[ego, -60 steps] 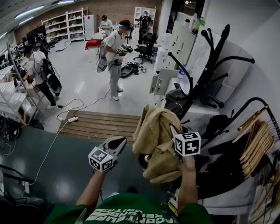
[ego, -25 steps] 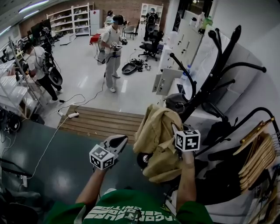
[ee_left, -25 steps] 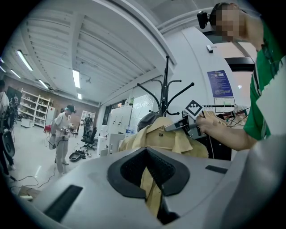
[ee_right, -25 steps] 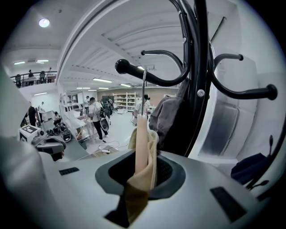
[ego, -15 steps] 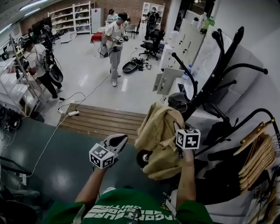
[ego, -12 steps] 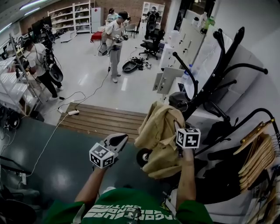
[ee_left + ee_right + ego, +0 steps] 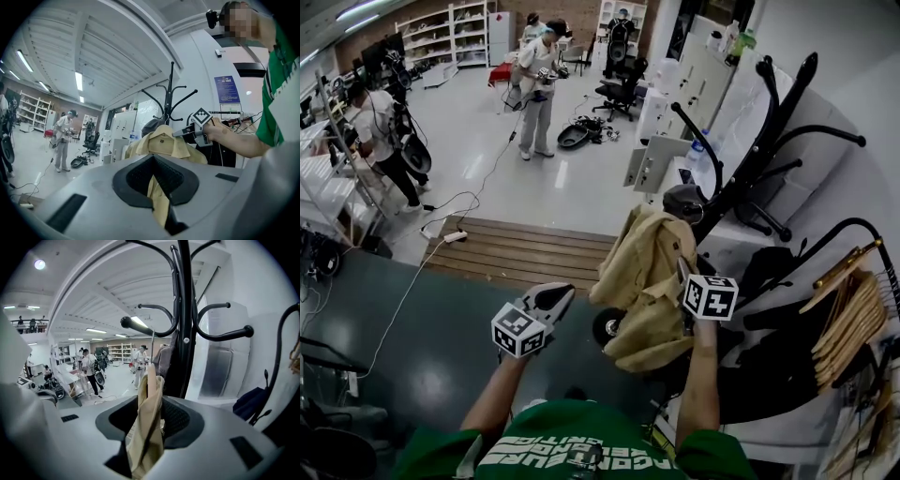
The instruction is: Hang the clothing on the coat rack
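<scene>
Right gripper (image 7: 682, 274) is opening, tan jacket (image 7: 642, 267) fabric between its jaws, seemingly releasing it onto the coat rack (image 7: 758, 141) at right; next, it needs backing out without snagging.

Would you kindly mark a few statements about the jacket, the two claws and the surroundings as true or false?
1. Fabric of the tan jacket stands between the jaws of the right claw. True; those jaws are opening.
2. The left claw grips the jacket. False; it is off to the jacket's left and does not touch it.
3. At the right hang wooden hangers. True.
4. The coat rack is white. False; it is black.
5. Nobody else is in the room. False; a person stands on the floor beyond, and others are nearby.
</scene>
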A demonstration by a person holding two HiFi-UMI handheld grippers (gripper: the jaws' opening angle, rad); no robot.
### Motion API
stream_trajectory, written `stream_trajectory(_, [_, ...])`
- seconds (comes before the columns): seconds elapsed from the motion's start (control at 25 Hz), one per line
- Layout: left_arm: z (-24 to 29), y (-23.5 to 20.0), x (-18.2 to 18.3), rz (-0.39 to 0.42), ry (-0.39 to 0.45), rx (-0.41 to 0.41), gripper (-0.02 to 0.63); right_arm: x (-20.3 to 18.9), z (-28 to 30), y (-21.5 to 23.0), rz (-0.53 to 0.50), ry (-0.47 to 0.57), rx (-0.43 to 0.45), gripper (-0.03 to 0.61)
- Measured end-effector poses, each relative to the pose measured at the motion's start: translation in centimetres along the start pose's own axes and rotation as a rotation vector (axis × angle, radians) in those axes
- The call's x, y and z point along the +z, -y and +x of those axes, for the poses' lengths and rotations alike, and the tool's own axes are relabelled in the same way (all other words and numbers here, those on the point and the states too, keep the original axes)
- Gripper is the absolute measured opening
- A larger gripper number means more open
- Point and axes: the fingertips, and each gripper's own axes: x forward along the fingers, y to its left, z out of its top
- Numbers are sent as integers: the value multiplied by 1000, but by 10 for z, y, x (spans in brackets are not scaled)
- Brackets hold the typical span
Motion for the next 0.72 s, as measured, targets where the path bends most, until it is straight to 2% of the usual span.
stream_trajectory(0.28, [-25, 22, -2, -3, -11, -42, 5, -20, -45, -12, 31, 7, -37, 149])
stream_trajectory(0.48, [-50, 40, -4, -2, -18, -70, 5, -45, -76, -39, 44, -6, -23, 144])
stream_trajectory(0.72, [-88, 65, -24, -15, -31, -94, 5, -82, -115, -79, 45, 7, -11, 46])
